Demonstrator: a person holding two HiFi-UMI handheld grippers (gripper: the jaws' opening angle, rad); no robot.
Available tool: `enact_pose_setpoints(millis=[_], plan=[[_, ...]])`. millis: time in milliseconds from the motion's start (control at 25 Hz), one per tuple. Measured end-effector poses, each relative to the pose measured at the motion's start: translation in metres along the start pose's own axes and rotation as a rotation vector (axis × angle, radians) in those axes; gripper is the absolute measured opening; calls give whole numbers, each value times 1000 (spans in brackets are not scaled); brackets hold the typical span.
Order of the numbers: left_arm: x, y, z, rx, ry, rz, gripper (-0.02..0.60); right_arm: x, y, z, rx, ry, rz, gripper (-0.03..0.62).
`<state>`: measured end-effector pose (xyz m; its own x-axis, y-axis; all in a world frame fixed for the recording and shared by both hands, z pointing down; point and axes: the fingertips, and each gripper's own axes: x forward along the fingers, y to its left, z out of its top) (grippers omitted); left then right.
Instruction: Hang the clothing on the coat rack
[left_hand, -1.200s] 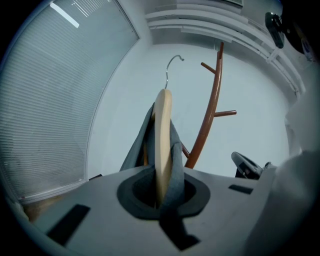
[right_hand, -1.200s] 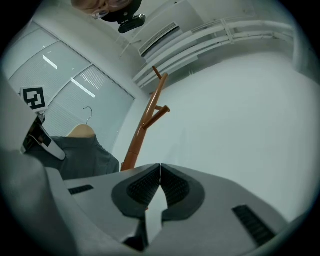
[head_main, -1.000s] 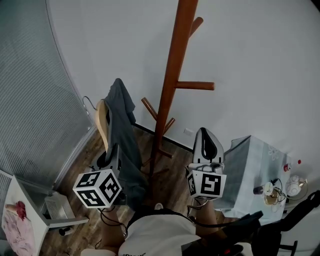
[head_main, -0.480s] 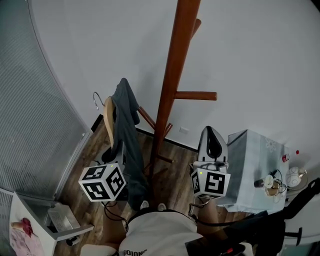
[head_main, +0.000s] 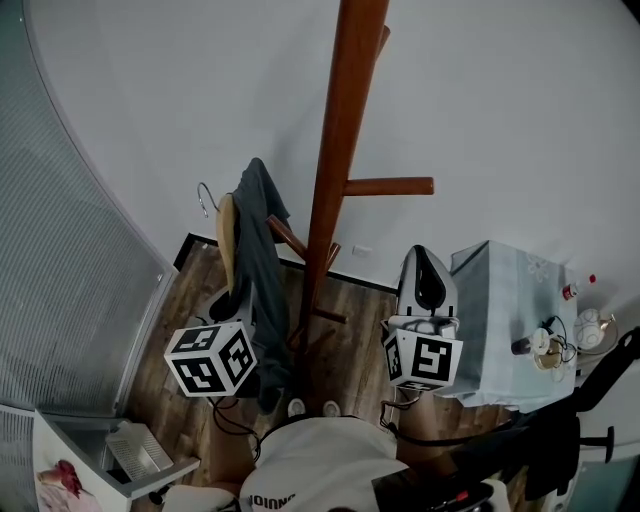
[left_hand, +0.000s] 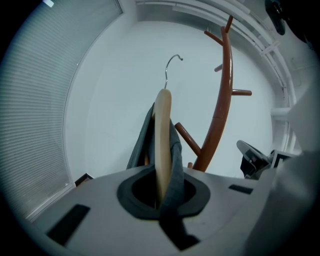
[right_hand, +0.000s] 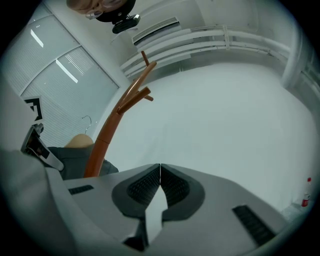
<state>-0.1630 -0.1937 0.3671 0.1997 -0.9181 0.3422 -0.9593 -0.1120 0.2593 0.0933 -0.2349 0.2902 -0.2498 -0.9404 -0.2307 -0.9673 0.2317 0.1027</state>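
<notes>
Head view: at lower left the left tool (head_main: 236, 300) grips the wooden hanger (head_main: 227, 238). The dark grey garment (head_main: 262, 262) is draped over it, just left of the coat rack (head_main: 332, 150). The right tool (head_main: 423, 268) hovers at lower right, apart from the coat rack.

Left gripper view: at centre the jaws pinch the hanger (left_hand: 161, 135) and a fold of the garment (left_hand: 176, 150). The coat rack (left_hand: 221, 115) stands to the right.

Right gripper view: the right tool (right_hand: 160, 172) is pressed together on nothing, with the coat rack (right_hand: 112, 125) at left.

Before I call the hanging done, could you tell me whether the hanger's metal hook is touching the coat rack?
Apart. The left gripper view shows bare wall between the hanger's hook and the coat rack.
</notes>
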Motion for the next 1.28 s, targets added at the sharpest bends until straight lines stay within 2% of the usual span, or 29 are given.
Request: enact_pose_setpoints(millis=[1280], plan=[[40, -10, -43, 59, 147, -84, 23, -9, -10, -14, -12, 42, -68, 20]])
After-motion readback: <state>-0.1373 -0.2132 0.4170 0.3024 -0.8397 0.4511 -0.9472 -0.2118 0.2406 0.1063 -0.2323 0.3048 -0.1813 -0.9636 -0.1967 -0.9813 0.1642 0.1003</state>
